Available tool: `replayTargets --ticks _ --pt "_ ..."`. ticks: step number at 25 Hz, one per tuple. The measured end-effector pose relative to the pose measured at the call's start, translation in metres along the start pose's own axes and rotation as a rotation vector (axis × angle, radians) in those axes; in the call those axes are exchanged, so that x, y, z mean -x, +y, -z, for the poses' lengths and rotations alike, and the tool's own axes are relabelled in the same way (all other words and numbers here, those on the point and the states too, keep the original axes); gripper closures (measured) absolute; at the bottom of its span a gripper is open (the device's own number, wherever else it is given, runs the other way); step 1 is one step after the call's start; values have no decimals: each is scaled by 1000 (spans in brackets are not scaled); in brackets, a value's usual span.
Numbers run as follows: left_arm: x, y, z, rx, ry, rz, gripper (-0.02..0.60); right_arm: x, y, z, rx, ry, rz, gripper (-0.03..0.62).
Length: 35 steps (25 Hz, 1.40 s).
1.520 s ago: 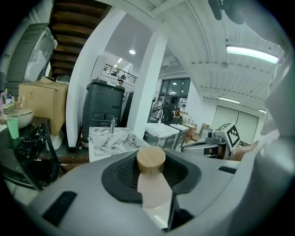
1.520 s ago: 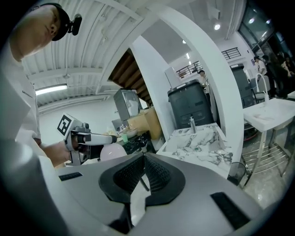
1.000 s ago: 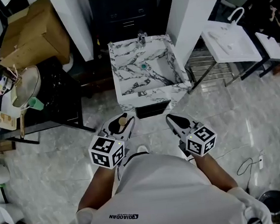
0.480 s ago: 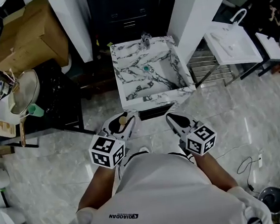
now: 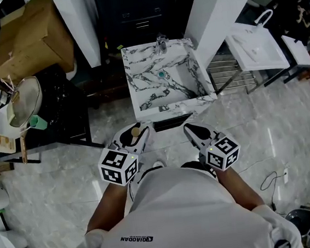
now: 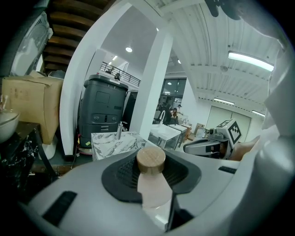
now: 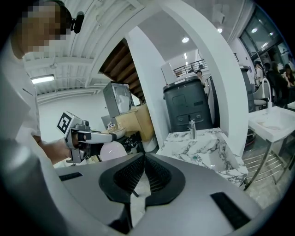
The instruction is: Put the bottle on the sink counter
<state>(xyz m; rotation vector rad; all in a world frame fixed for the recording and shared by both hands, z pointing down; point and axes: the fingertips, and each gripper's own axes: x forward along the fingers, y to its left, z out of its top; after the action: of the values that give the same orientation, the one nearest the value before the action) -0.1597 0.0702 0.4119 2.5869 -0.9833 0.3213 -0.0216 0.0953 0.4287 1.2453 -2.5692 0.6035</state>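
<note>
Close against the body, low in the head view: left gripper (image 5: 135, 133) clamped on the bottle (image 6: 150, 186). Pale pink body pinched between the dark pads, round wooden cap (image 6: 150, 159) standing clear above them. Carried, then, and not yet set down. Just beside it, right gripper (image 5: 193, 133) closed on nothing, pad tips touching, only floor showing through the gap lower down. No visible part in the carrying.

Beyond the jaws, a strip of pale marble floor (image 5: 110, 117) left to cross.

Then the sink counter (image 5: 131, 82): a white block veined in grey, basin sunk in the middle, green drain (image 5: 161, 74) at its centre, faucet (image 5: 160, 42) at the far rim. Flat rim bare all round, with nothing standing on it. Near, but both grippers clearly apart from its front edge.

Further off: dark cabinet (image 5: 138, 12) behind the sink, flanked by white pillars (image 5: 217, 9). To the right, a plain white basin (image 5: 251, 44) on a metal frame. To the left, a cardboard box (image 5: 30, 40) and a cluttered black table (image 5: 66, 113).

Judged from all this: pick-up done, hold looking secure. Left to do: closing in on the counter, lowering the bottle base-first onto a flat stretch of rim, opening the left jaws, drawing away. Roughly halfway.
</note>
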Motion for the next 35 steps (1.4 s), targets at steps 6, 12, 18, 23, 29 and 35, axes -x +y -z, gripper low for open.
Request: replayTargets --ticks 6,12,18,23,29,35 --pt "-3 5 3 4 3 -17 454 -3 -3 0 4 8 -9 553" --pt "-10 9 2 3 6 -35 454 -14 -15 -4 -1 -1 -32 553" --pt "-28 21 -11 6 6 -74 454 -37 -33 -25 24 -14 -77 553" --pt "-59 36 -27 -1 13 -100 454 -55 -64 -43 23 -18 -102 553" --pt "-105 54 -44 -6 22 -140 454 -73 -111 -61 14 -13 -126 553" --pt "-142 68 -56 -10 38 -188 454 -86 -148 -76 13 -11 -160 553"
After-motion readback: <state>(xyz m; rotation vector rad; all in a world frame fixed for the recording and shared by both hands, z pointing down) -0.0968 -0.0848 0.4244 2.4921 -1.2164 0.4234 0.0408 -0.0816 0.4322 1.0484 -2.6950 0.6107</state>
